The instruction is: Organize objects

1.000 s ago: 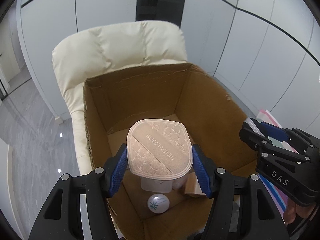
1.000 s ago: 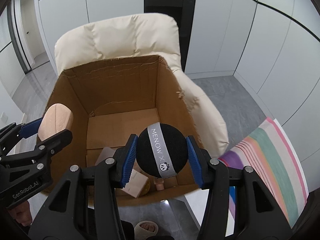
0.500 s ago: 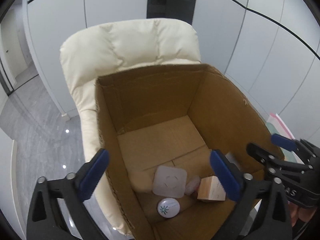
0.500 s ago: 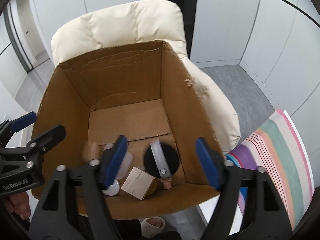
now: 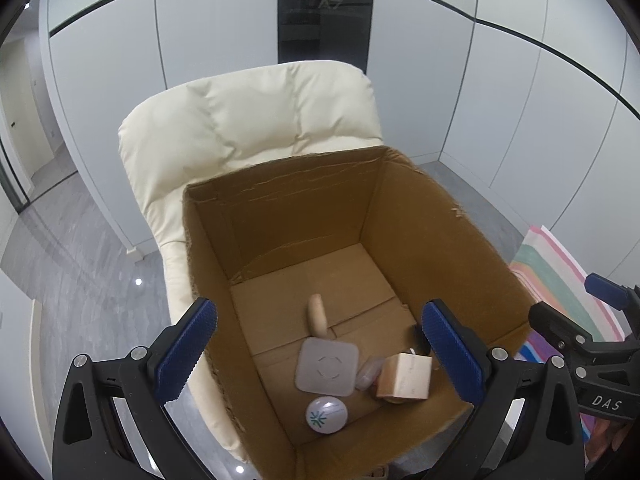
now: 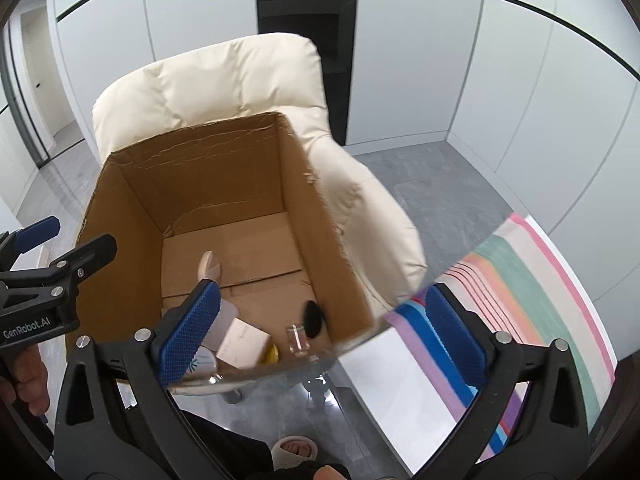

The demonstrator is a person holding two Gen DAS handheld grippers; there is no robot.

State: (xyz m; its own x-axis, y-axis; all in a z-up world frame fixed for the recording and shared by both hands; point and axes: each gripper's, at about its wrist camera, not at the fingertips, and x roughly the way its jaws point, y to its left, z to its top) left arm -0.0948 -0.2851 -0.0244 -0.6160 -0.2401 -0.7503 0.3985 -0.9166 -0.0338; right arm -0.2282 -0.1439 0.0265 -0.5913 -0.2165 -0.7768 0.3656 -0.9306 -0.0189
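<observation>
An open cardboard box [image 5: 280,168] stands on a cream armchair. On its floor a beige puff [image 5: 317,314] stands on edge beside a translucent square case [image 5: 326,367], a white round jar [image 5: 327,415] and a small tan carton [image 5: 405,376]. A black puff [image 6: 313,315] leans in the near right corner by a small clear bottle [image 6: 298,338]. My left gripper [image 5: 317,305] hangs open above the box with nothing between its fingers. My right gripper [image 6: 322,289] is over the box's near right corner, its jaws opening and empty.
The cream armchair [image 5: 248,120] carries the box, its back rising behind it. A striped mat [image 6: 540,300] lies to the right on the grey tiled floor. The person's slippered foot [image 6: 294,450] shows below the box. White wall panels close off the back.
Both grippers opened. The left let go of the beige puff and its case, the right let go of the black puff; all now lie in the box. The right gripper shifted rightward.
</observation>
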